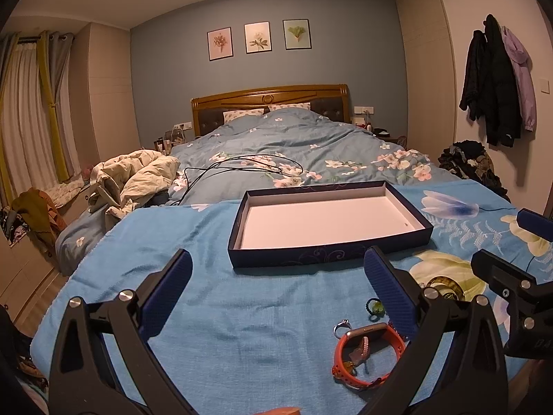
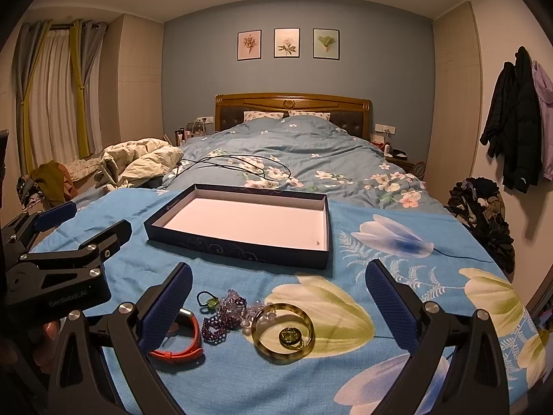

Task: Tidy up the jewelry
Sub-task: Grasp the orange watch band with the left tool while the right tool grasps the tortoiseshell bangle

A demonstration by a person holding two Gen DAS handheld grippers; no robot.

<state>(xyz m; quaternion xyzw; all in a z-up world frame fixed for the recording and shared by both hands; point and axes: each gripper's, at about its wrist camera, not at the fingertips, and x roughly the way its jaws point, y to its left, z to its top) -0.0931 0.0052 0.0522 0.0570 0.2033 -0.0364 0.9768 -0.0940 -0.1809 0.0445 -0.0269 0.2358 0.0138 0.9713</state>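
1. I see a bed [image 1: 207, 311] under a blue floral blanket, with an empty dark box [image 2: 242, 224] lying far centre.
2. Both left tongs [image 1: 276, 297] and right tongs [image 2: 280, 304] gape wide, holding nothing.
3. Near the box lie an orange watch [image 1: 369, 356], an amber bangle [image 2: 282, 333] and what look like purple beads [image 2: 221, 318].

Dark navy box [image 2: 238, 249] with pale swirl ornament outside, white inside. Bright blue cloth [image 1: 214, 297] printed with cream-yellow and blue-white flowers and pale fern leaves. Orange-red watch strap [image 1: 368, 356], perforated with small holes. Purple bead bracelet [image 2: 214, 330]. Amber-olive translucent bangle [image 2: 282, 333]. Grey-blue duvet [image 2: 304, 152] with pink-white blossoms. Black gripper frames, blue textured finger pads [image 1: 167, 294].
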